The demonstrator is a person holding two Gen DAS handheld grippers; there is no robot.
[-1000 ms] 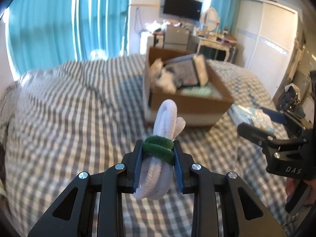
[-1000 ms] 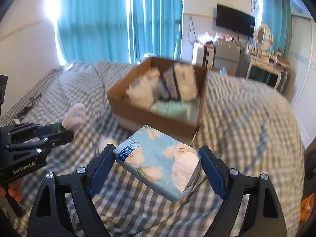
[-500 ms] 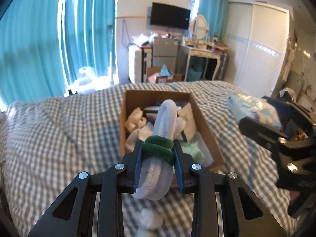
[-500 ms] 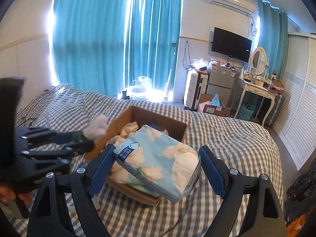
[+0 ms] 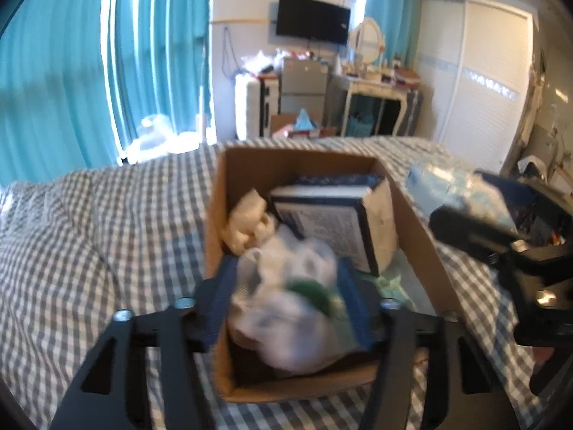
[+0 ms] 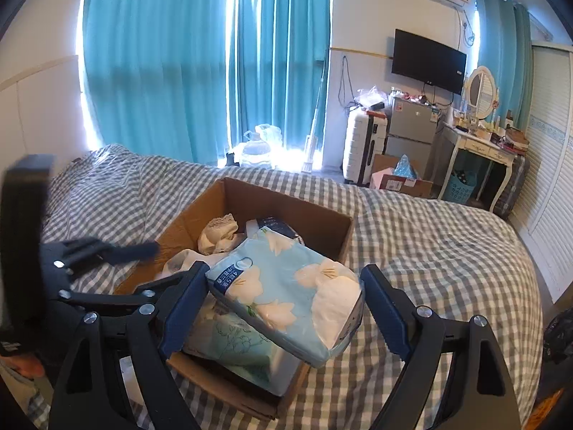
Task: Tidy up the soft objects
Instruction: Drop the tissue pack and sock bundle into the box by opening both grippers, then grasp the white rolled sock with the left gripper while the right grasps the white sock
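Observation:
A brown cardboard box (image 5: 218,193) (image 6: 311,215) stands on the checked bed. It holds a dark-edged tissue pack (image 5: 329,222), a cream cloth (image 5: 247,218) (image 6: 218,229) and a pale green pack (image 6: 232,340). My left gripper (image 5: 286,304) is over the box with its jaws spread; the white fuzzy bundle with a green band (image 5: 286,315) is blurred between them, over the box. My right gripper (image 6: 283,297) is shut on a light blue flowered tissue pack (image 6: 283,286), held above the box's near right side.
The grey-checked bed (image 6: 429,236) spreads around the box. Teal curtains (image 6: 179,71), a white suitcase (image 6: 361,147), a small fridge (image 6: 412,129), a dressing table (image 6: 480,147) and a white wardrobe (image 5: 483,71) stand beyond the bed.
Both grippers have moved forward over the box. The left jaws have spread, and the white bundle is now blurred and lower between them. The right gripper still holds its pack.

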